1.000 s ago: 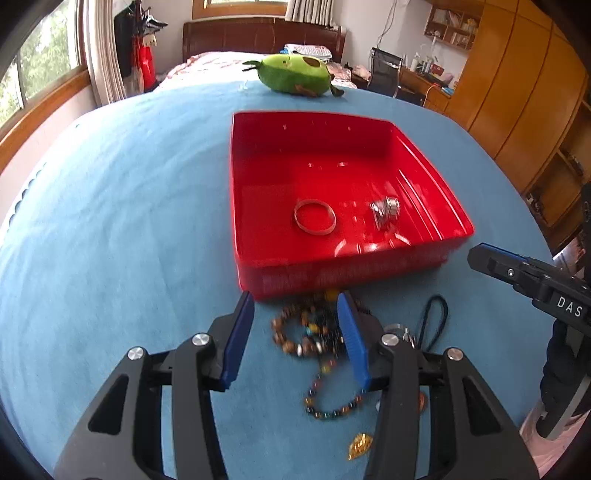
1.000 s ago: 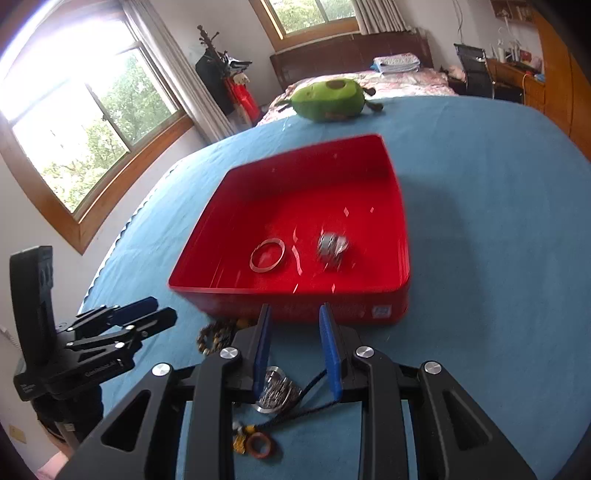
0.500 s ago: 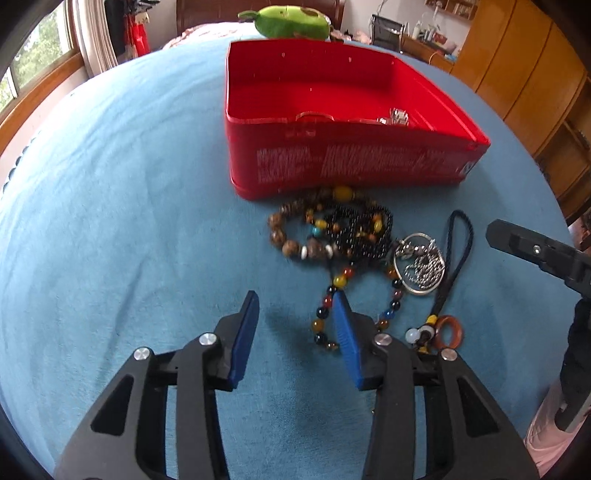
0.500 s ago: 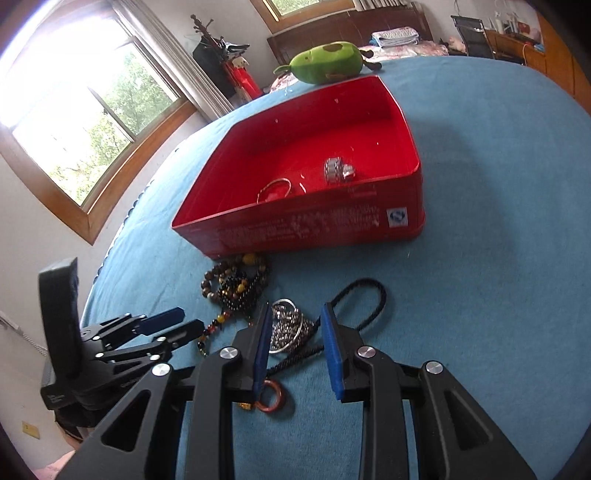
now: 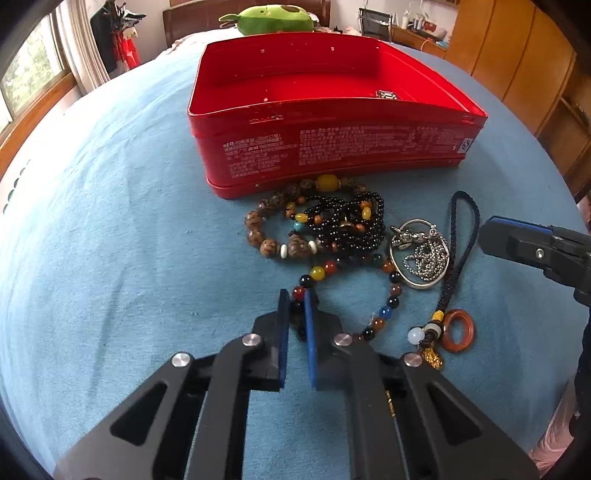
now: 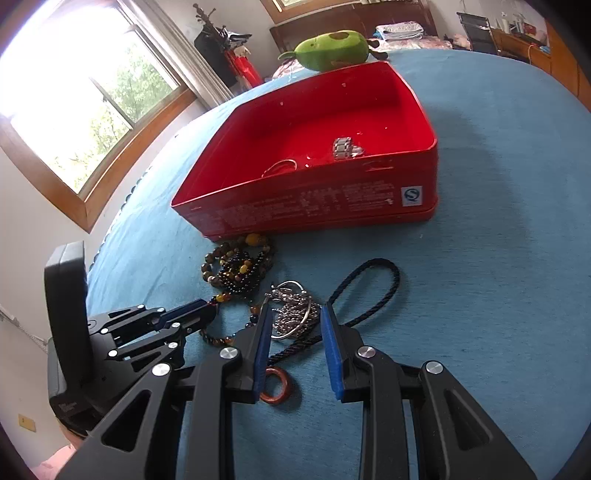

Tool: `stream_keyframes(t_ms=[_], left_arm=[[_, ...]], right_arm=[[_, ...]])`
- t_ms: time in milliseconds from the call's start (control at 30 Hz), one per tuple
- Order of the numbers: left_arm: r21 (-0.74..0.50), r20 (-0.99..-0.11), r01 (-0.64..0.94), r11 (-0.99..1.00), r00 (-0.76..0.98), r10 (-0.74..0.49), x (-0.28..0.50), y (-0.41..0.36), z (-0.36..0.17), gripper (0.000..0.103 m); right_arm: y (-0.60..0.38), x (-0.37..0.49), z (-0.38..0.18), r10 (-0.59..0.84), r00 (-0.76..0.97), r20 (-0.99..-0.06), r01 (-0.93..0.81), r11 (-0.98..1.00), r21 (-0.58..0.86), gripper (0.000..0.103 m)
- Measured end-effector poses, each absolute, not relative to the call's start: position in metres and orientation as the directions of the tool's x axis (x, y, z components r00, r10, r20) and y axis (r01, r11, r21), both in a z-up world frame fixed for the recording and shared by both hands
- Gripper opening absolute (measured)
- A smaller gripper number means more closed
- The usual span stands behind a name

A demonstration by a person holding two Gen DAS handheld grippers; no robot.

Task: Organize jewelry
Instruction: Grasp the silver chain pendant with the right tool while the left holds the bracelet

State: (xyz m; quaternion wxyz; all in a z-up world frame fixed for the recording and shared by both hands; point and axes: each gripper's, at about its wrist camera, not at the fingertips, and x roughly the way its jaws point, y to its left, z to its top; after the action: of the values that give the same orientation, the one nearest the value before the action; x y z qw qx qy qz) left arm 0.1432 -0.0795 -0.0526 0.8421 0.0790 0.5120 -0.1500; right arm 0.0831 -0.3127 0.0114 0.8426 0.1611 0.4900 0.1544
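Note:
A red tin box [image 5: 332,155] [image 6: 314,206] stands on the blue cloth and holds a thin bangle [image 6: 279,167] and a silver chain piece [image 6: 345,147]. In front of it lie a brown and black bead pile [image 5: 317,221], a multicolored bead bracelet [image 5: 388,291], a silver ring with chain [image 5: 421,254] [image 6: 295,314] and a black cord with an orange ring [image 5: 458,330] [image 6: 275,386]. My left gripper [image 5: 297,295] is shut on the multicolored bead bracelet at cloth level. My right gripper [image 6: 295,314] is open around the silver ring and cord.
A green plush toy [image 5: 275,18] [image 6: 332,50] lies behind the box. Wooden cabinets [image 5: 517,62] stand at the right, a window [image 6: 92,110] at the left. The blue cloth [image 6: 498,258] spreads wide to the right of the jewelry.
Both grippers have come down toward the cloth. My left gripper has closed on the multicolored bracelet. My right gripper has moved forward over the silver ring and stayed open.

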Motion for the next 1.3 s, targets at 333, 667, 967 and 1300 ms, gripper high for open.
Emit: stream_keyframes(t_ms=[333, 667, 967, 1300], left_arm=[[-0.133, -0.857, 0.301, 0.944, 0.444, -0.262, 0.144, -0.05, -0.048, 0.006], [-0.159, -0.842, 0.294, 0.943, 0.458, -0.285, 0.139, -0.037, -0.038, 0.006], [-0.186, -0.851, 0.293, 0.938, 0.429, -0.302, 0.144, -0.031, -0.045, 0.006], [-0.19, -0.841, 0.301, 0.935, 0.44, -0.313, 0.143, -0.028, -0.039, 0.006]], right_arm=[[-0.294, 0.108, 0.002, 0.42, 0.393, -0.818, -0.121, 0.905, 0.407, 0.033], [-0.282, 0.117, -0.012, 0.356, 0.366, -0.86, -0.124, 0.934, 0.334, 0.034], [-0.27, 0.115, -0.012, 0.29, 0.411, -0.864, -0.139, 0.957, 0.255, 0.018], [-0.291, 0.104, 0.017, 0.417, 0.471, -0.777, -0.175, 0.908, 0.381, 0.006]])
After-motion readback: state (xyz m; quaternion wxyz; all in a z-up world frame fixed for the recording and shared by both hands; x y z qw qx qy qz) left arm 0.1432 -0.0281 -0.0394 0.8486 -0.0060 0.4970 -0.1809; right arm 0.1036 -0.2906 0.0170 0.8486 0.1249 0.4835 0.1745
